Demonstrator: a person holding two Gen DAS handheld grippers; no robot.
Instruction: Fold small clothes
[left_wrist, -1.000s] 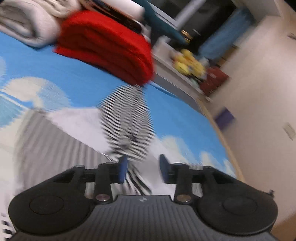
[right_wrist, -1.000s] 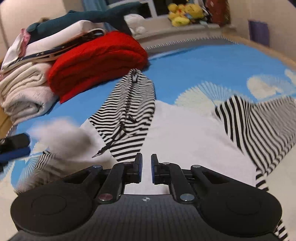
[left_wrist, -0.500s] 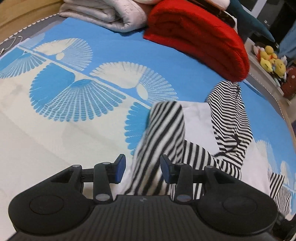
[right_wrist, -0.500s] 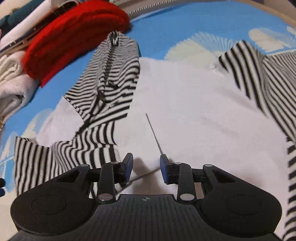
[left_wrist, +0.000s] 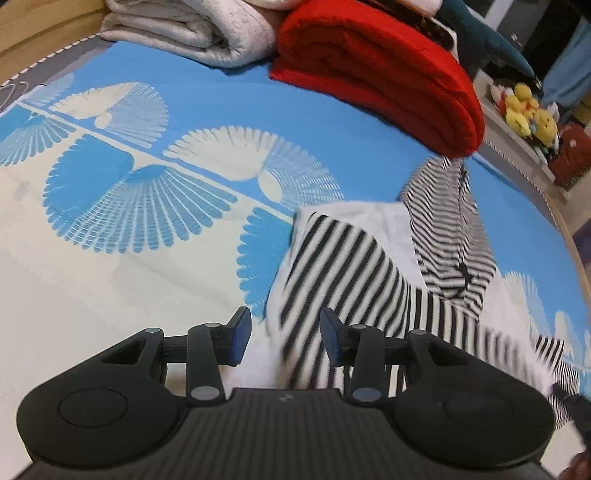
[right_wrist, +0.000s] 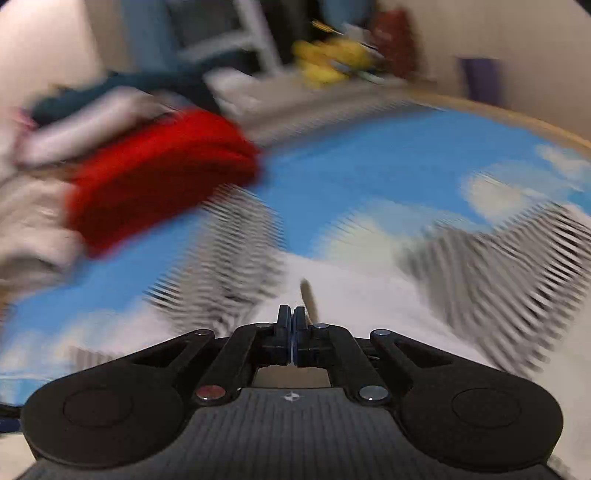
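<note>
Left gripper (left_wrist: 284, 339) is being held open over black-and-white striped garment (left_wrist: 343, 266); right gripper (right_wrist: 291, 332) is being kept closed, grip contents indiscernible through blur.

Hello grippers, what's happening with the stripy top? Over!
Left gripper open over striped sleeve. Right gripper shut, contents unclear. Red blanket beyond, nothing blocking.

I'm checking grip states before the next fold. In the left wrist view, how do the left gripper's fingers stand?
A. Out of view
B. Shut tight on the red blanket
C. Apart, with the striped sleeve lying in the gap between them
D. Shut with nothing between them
C: the left gripper has its blue pads set well apart, and the striped sleeve of the garment shows through the gap, not clamped.
</note>
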